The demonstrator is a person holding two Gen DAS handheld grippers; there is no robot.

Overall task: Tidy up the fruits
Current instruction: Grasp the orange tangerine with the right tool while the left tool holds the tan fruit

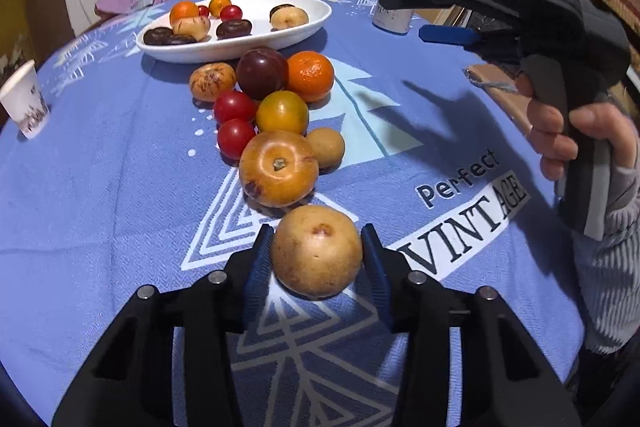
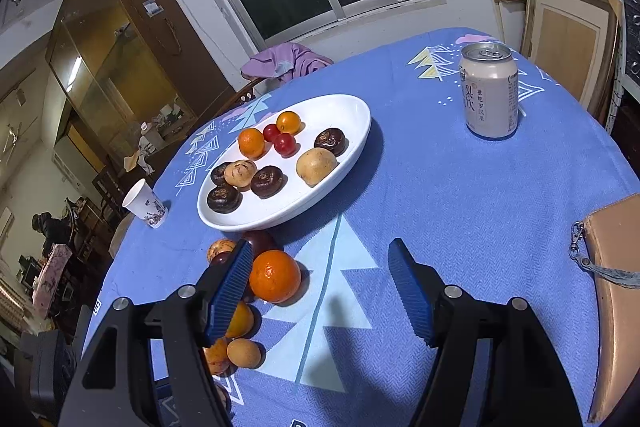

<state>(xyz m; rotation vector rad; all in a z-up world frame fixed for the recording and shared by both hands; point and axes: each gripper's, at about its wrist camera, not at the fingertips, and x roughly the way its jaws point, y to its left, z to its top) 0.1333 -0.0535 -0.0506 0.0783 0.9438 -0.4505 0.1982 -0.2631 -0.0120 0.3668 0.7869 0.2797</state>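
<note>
A round tan fruit (image 1: 316, 251) sits on the blue tablecloth (image 1: 120, 187), and my left gripper (image 1: 317, 255) is shut on it, a blue pad touching each side. Behind it a loose line of fruits runs toward the white oval plate (image 1: 240, 53): a big yellow-orange fruit (image 1: 279, 169), red tomatoes (image 1: 235, 106), a dark plum (image 1: 262, 73) and a mandarin (image 1: 310, 75). The plate (image 2: 280, 221) holds several fruits. My right gripper (image 2: 320, 287) hovers open above the cloth, holding nothing. The mandarin (image 2: 275, 275) shows just inside its left pad, below it.
A paper cup (image 2: 144, 203) stands near the table's left edge. A drink can (image 2: 490, 95) stands at the far right. A brown purse (image 2: 612, 287) lies at the right edge. A purple garment (image 2: 284, 61) hangs behind the table. A hand (image 1: 560, 131) holds the right gripper.
</note>
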